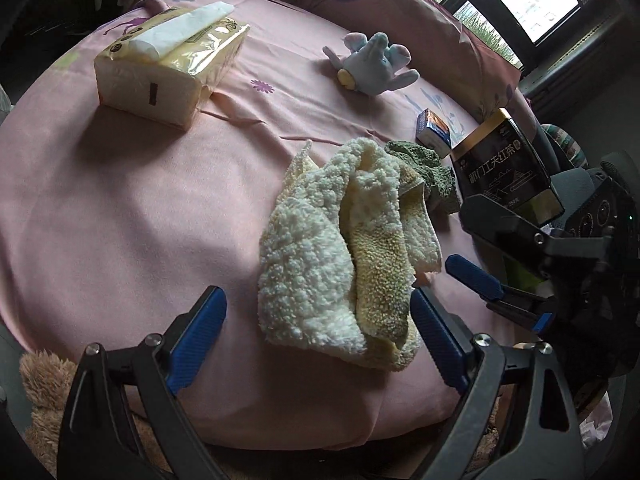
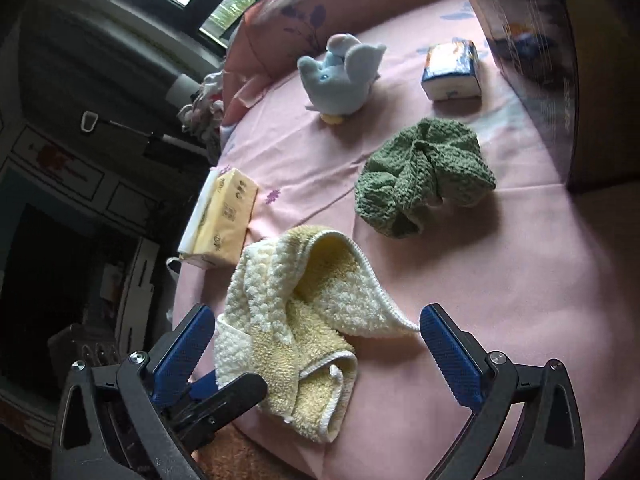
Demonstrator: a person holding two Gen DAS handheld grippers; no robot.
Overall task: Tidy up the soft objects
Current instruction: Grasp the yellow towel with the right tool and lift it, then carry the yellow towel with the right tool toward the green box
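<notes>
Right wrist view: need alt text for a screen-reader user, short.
The open right gripper hangs over a crumpled cream and yellow towel on a pink bedsheet, its fingers either side of the towel and clear of it. Beyond lie a bunched green cloth, a blue plush toy, a small tissue pack and a yellow tissue pack.

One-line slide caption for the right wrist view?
Open right gripper poised over a crumpled yellow towel on a pink bedsheet, green cloth and blue plush toy beyond.
</notes>
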